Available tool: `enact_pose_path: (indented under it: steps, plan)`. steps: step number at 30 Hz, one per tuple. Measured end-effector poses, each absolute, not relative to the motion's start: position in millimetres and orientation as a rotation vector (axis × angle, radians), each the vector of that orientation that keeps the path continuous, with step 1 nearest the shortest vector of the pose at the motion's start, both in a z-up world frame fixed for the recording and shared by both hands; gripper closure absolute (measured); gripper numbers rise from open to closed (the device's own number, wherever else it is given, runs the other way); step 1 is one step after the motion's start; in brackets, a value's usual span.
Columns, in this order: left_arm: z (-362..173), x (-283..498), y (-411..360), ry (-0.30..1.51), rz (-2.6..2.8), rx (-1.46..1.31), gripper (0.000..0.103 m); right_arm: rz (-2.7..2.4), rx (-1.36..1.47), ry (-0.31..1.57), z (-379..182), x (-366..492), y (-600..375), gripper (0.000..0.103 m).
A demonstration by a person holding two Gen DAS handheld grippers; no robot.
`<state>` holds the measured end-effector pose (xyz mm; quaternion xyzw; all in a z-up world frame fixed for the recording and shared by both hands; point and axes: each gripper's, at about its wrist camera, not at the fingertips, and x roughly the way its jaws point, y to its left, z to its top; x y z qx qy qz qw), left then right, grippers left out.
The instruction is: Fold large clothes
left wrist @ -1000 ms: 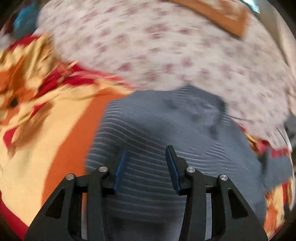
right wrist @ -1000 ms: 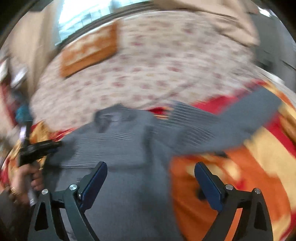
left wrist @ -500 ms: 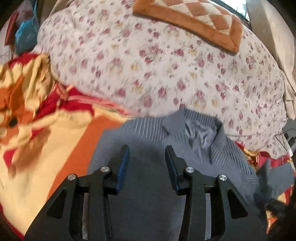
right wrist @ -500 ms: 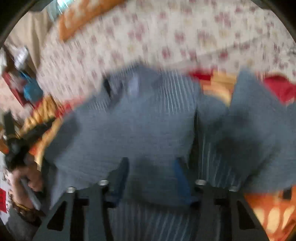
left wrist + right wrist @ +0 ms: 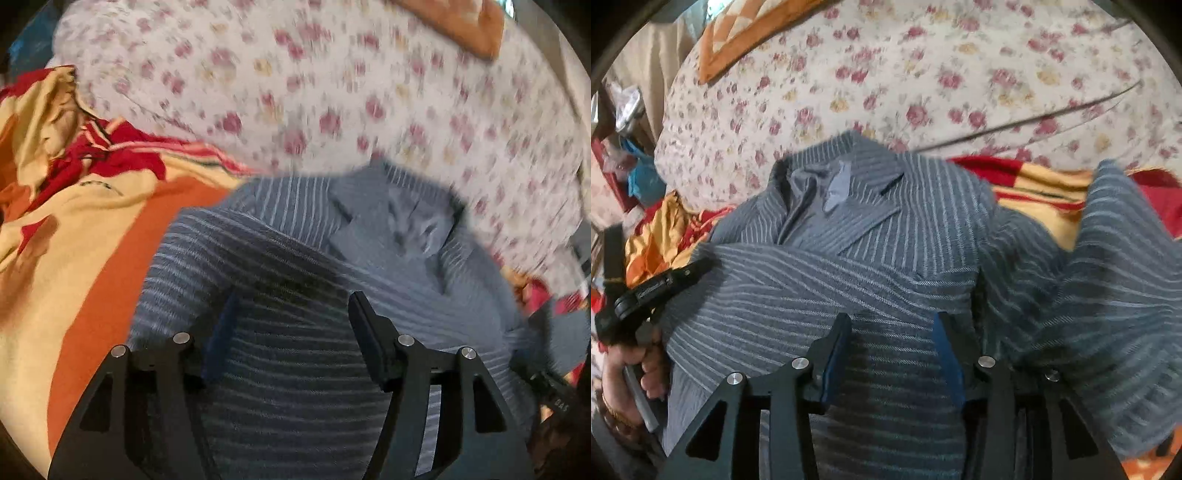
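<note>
A grey striped jacket (image 5: 295, 350) lies collar-up on an orange, yellow and red bedspread (image 5: 92, 229); it also shows in the right wrist view (image 5: 871, 240). One sleeve lies folded across its chest. My left gripper (image 5: 291, 314) hovers open over this folded sleeve, holding nothing. My right gripper (image 5: 892, 334) is open over the jacket's middle, empty. The other sleeve (image 5: 1108, 295) lies spread to the right. The left gripper (image 5: 661, 284) shows in the right wrist view at the jacket's left edge, in a hand.
A floral pillow or quilt (image 5: 332, 92) rises just behind the collar, also in the right wrist view (image 5: 923, 74). An orange checked cushion (image 5: 746, 33) lies on it. Clutter and a blue bag (image 5: 642, 181) sit at the far left.
A sleeve has come to lie folded across the jacket's chest. My left gripper has opened wider. My right gripper narrowed from wide open and moved in over the jacket.
</note>
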<state>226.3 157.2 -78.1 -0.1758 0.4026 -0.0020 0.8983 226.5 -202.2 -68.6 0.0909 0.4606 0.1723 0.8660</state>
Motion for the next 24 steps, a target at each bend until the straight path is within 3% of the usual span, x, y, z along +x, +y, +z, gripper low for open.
enact_pose_path:
  steps: [3,5,7,9,16,19,24]
  plan:
    - [-58.9,193.9,157.1,0.765,-0.054,-0.394,0.041,0.430,0.169,0.888,-47.4,198.0,-194.6,0.059]
    - [-51.5,176.0,150.9,0.747,-0.087,-0.375,0.041,0.460,0.110,0.952,-57.9,184.5,-180.2,0.059]
    - [-62.7,169.1,142.4,0.817,-0.097,-0.314,0.041,0.441,0.062,1.042,-78.2,180.6,-174.1,0.056]
    - [-85.4,173.5,139.2,0.927,-0.088,-0.285,0.042,0.428,0.058,0.976,-62.4,171.5,-184.6,0.057]
    - [-65.9,136.8,132.9,0.857,-0.087,-0.219,0.041,-0.035,0.350,0.612,10.7,128.4,-394.5,0.055]
    - [-75.0,137.4,131.3,0.861,-0.085,-0.212,0.041,-0.214,0.548,0.505,9.0,94.7,-492.3,0.055]
    - [-79.9,136.6,125.6,0.828,-0.042,-0.192,0.040,-0.236,0.625,0.480,-8.9,86.6,-546.1,0.055]
